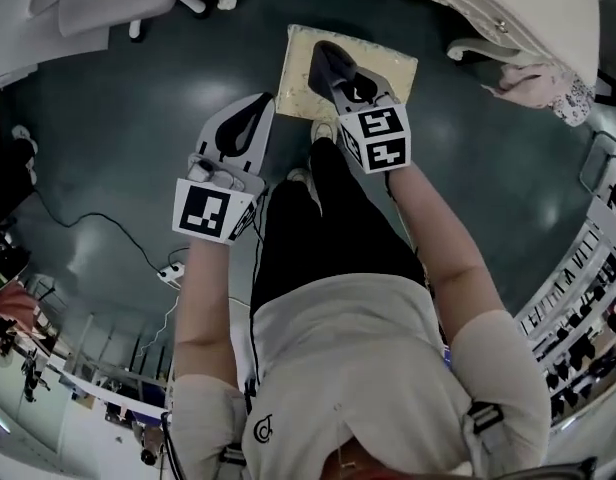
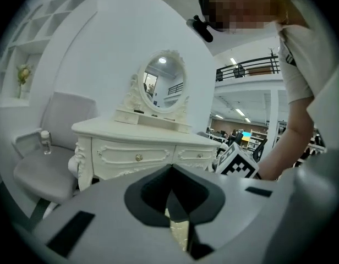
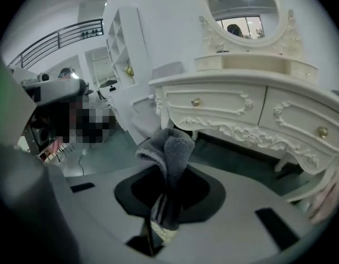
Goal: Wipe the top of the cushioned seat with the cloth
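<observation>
Nearest the head camera, a pale shirt is seen, with both arms stretched down toward a dark floor. At the left, the left gripper is held over that floor, just beside the left edge of the cushioned seat. Its jaws are clenched on nothing, and only a sliver of yellowish surface (probably the seat) is glimpsed through the gap beneath them in the left gripper view.

To the right, the right gripper is poised above the seat's top. Its jaws are clamped on the grey cloth, whose bunched fold is pushed up past the tips. Whether the cloth is pressed against the cushion cannot be told.

The seat is set on the floor in front of the person, short of a white dressing table, with its longer side running left to right in the head view. The seat is judged to lie directly beneath and ahead of the right jaws, so the right hand is the nearer one. Strokes along that long axis are called for.
</observation>
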`<state>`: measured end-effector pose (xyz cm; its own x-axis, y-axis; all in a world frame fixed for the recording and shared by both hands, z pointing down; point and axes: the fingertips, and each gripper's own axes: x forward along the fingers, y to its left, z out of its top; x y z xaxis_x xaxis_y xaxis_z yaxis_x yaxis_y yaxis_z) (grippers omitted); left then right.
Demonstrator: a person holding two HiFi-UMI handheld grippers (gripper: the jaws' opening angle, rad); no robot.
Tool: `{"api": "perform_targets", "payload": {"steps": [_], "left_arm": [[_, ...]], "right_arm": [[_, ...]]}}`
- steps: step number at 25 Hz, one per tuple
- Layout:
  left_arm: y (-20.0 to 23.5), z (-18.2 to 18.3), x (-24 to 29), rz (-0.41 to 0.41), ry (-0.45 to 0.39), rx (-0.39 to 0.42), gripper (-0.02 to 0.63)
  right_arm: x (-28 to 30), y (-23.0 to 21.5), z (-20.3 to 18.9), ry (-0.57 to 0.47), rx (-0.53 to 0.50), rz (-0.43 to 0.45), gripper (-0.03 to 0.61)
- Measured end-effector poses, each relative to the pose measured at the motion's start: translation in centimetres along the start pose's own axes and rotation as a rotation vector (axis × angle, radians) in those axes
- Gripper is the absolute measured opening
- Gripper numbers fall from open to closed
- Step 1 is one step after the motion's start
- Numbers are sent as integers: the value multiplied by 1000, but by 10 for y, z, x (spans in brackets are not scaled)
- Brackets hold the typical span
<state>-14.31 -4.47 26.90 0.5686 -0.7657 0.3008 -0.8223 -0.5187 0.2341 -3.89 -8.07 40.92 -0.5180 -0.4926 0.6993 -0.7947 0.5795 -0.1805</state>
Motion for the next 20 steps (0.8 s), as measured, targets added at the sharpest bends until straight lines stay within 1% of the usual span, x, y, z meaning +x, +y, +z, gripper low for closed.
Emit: {"api": "perform_targets", "payload": {"steps": [4,8,11,15,18,20], "left_arm": [[17,-38,20,6,41,-11,12],[29,-65,31,-12,49,-46,12],[38,-84,42,-19,65,-56,12],[52,-117,49,-19,104,-60,12],[62,-140,52,-8,134,-99,12],[64,-149,53,-22,146,-106,12]], "right_arm": [[53,-15,-30,70,9,7,71],[98,-16,-50,103,45,30,71],[129,-19,-60,116,53,40,71],[165,-25,-78,130,34,7,71],[181,-32,-81,136,31,-14,72],[188,-33,-84,144,15,-23,72]]}}
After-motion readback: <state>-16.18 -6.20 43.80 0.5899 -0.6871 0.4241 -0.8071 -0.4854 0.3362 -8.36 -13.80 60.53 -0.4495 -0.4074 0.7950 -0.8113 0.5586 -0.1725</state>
